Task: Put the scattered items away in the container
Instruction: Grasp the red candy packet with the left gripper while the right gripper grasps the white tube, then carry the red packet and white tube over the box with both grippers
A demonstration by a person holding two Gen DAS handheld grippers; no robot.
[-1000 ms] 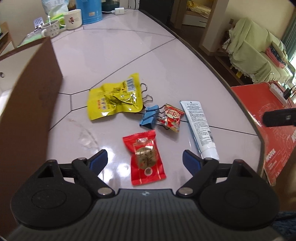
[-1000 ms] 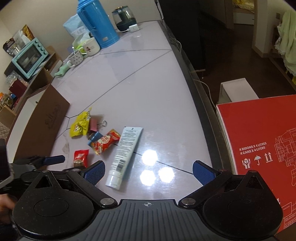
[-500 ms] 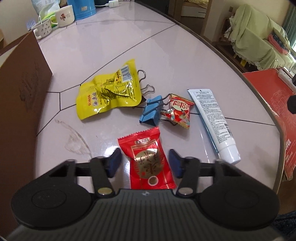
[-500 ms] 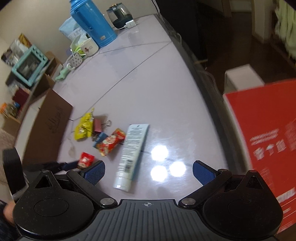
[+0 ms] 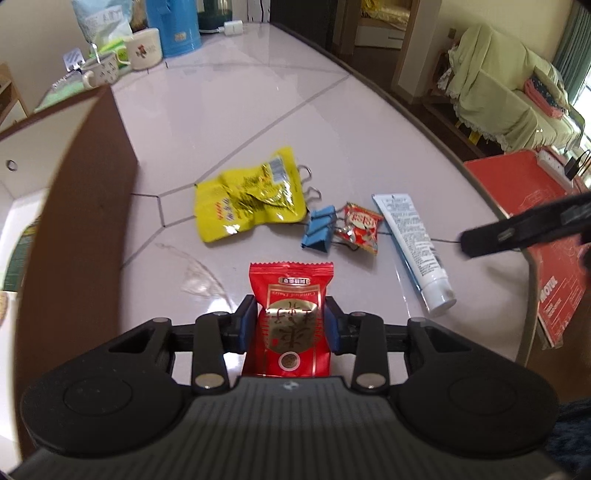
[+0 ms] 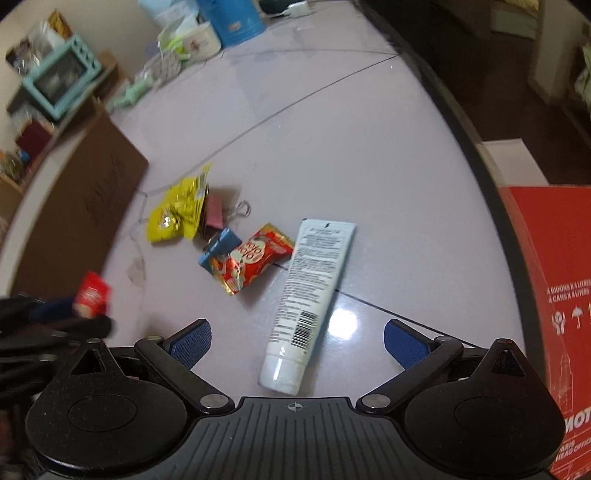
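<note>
My left gripper is shut on a red snack packet and holds it just above the table; the packet also shows in the right wrist view. On the table lie a yellow snack bag, a blue binder clip, a small red candy wrapper and a white tube. My right gripper is open and empty, with the white tube lying between its fingers. A brown cardboard box stands at the left.
A pink binder clip lies half under the yellow bag. Mugs and a blue flask stand at the table's far end. A red carton stands beyond the table's right edge. A teal toaster oven is at the far left.
My left gripper has closed on the red packet and lifted it slightly. My right gripper has moved forward and down over the white tube.
</note>
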